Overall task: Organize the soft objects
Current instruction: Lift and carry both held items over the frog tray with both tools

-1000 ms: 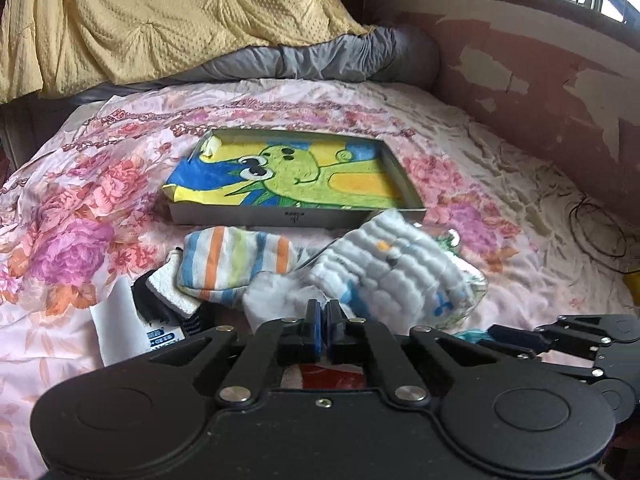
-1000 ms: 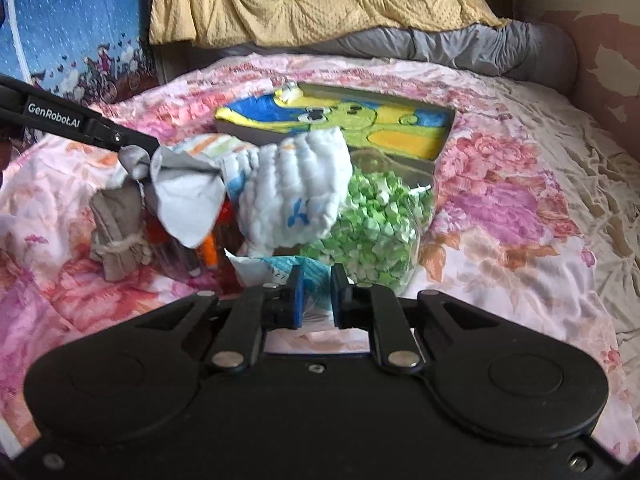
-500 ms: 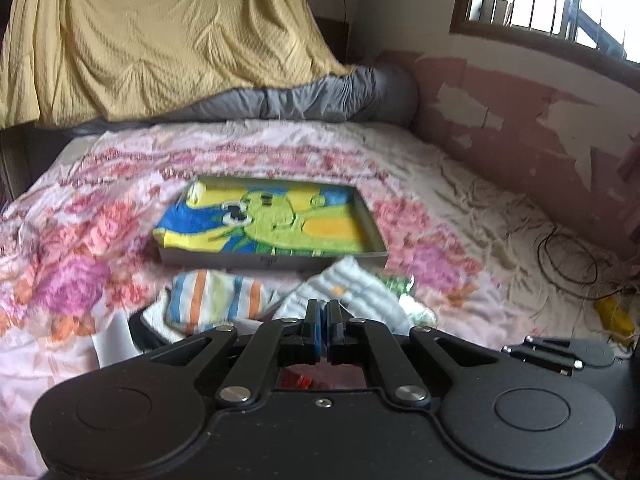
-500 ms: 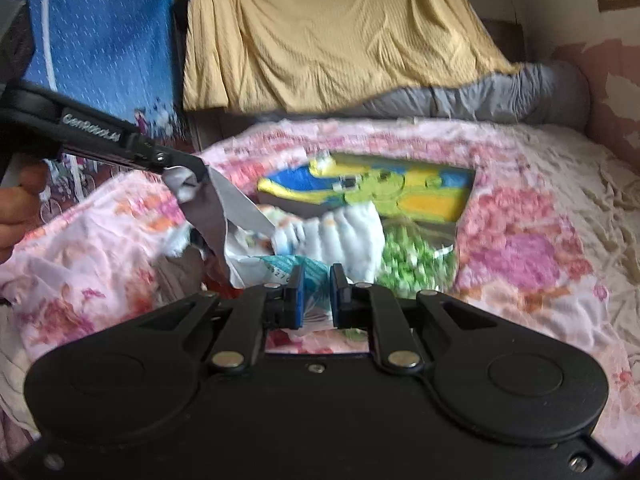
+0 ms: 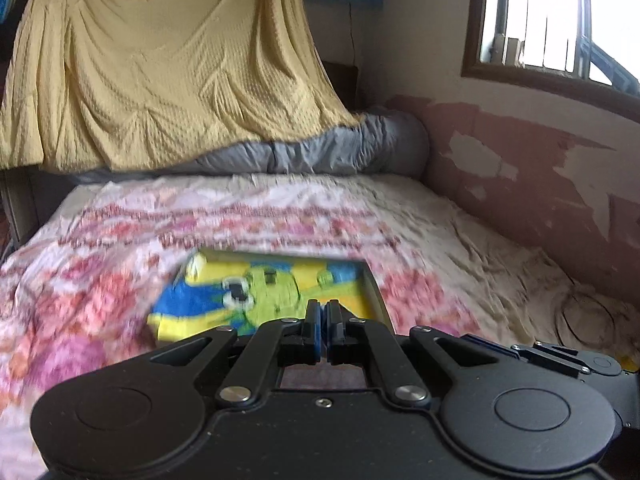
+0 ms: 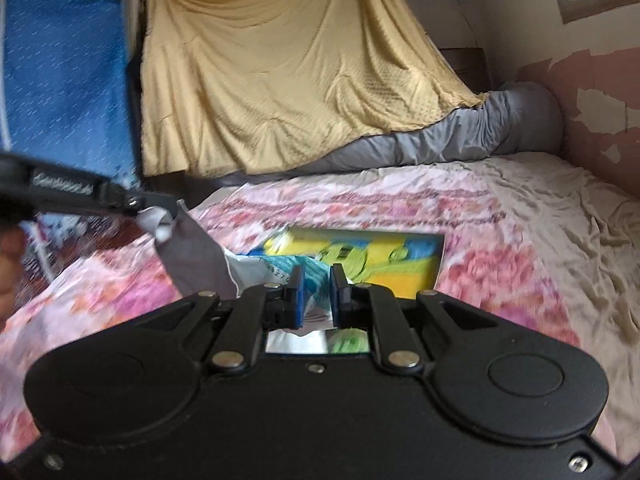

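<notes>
In the right wrist view my right gripper [image 6: 316,292] is shut on a teal-printed edge of a white and grey plastic bag [image 6: 192,256]. My left gripper [image 6: 160,206] comes in from the left and is shut on a bunched corner of the same bag, holding it above the bed. In its own view the left gripper [image 5: 322,328] has its blue pads pressed together, and the bag does not show there. Beyond both grippers lies a grey tray [image 5: 376,292] with a cartoon towel [image 5: 256,292] inside. Something green [image 6: 348,342] shows under the right gripper.
The floral bedsheet [image 5: 100,292] covers the bed. A yellow blanket [image 5: 160,80] hangs over a grey duvet [image 5: 340,152] at the far end. A peeling pink wall [image 5: 540,184] and a window are on the right. A hand [image 6: 8,264] holds the left gripper.
Both grippers rose with the bag and tipped upward. The striped socks and the white fuzzy cloth dropped out of view, and the tray now sits low in both views.
</notes>
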The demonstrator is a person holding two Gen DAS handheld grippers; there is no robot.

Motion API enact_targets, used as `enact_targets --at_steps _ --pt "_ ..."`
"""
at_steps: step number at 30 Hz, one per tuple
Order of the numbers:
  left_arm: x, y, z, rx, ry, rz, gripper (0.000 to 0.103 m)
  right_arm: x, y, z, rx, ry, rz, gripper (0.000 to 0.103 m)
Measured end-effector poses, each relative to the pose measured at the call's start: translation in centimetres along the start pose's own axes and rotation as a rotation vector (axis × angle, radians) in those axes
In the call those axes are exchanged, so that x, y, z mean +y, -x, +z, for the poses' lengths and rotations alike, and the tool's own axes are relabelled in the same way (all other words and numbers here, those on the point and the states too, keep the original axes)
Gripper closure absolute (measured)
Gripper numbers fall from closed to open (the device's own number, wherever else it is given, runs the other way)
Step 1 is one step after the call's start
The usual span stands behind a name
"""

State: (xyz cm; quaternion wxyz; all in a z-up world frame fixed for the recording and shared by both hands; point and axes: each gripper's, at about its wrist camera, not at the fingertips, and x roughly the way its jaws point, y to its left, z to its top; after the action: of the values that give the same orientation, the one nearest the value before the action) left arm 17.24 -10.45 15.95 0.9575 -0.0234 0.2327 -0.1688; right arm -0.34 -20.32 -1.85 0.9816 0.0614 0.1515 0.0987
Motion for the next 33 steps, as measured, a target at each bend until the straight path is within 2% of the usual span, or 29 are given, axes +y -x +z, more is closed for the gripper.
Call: enact_targets --at_steps 4,8,17,22,29,33 --pt "0.4 -4.3 2.0 -0.044 0.032 0.025 0.102 -2.4 -5.3 2.7 0.009 -0.04 -0.033 0.096" --pt "1.1 -9.2 3.1 -0.047 0.064 0.047 0.102 -5.4 -10.1 3.8 0.028 -0.117 -0.055 0.096" --pt "1.8 -17.3 2.1 -0.022 0.079 0.103 0.102 -9.5 -16.0 4.5 0.053 -0.179 -0.051 0.096" --pt "1.9 -20.2 1.3 0.005 0.11 0.133 0.102 -10.3 -18.3 2.9 0.101 -0.15 -0.044 0.096" --pt "1.6 -22.5 0.3 0.058 0.113 0.175 0.102 -11.3 -20.9 1.2 0.143 -0.184 -0.028 0.096" --pt "1.5 -24.2 -0.6 0.16 0.102 0.2 0.101 -11.5 -22.4 0.3 0.171 -0.18 -0.019 0.096"
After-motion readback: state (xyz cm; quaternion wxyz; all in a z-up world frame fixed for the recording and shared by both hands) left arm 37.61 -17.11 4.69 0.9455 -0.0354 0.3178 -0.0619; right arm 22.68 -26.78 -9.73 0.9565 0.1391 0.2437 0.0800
